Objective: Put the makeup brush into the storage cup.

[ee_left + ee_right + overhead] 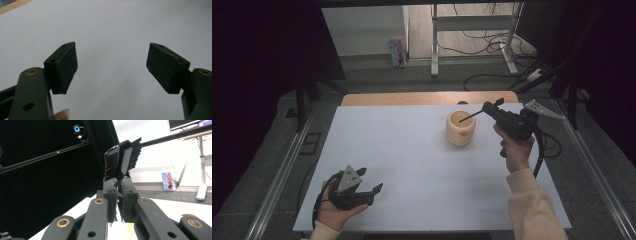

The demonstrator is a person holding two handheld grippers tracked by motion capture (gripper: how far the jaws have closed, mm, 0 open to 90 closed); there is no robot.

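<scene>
1. Right gripper (490, 108) clenched on a black comb (122, 160), held above the table (412, 160) near its far right corner.
2. Comb's thin handle tip pokes over the rim of the wooden cup (460, 128).
3. Left gripper (362, 187) released, jaws wide with nothing between, at the near left corner.

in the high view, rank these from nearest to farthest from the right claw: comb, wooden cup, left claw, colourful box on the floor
1. Comb: clamped in the right claw itself, thin handle reaching over the cup.
2. Wooden cup: just left of it on the table.
3. Colourful box: on the floor beyond the table, upper left.
4. Left claw: near bottom left table edge.
</scene>
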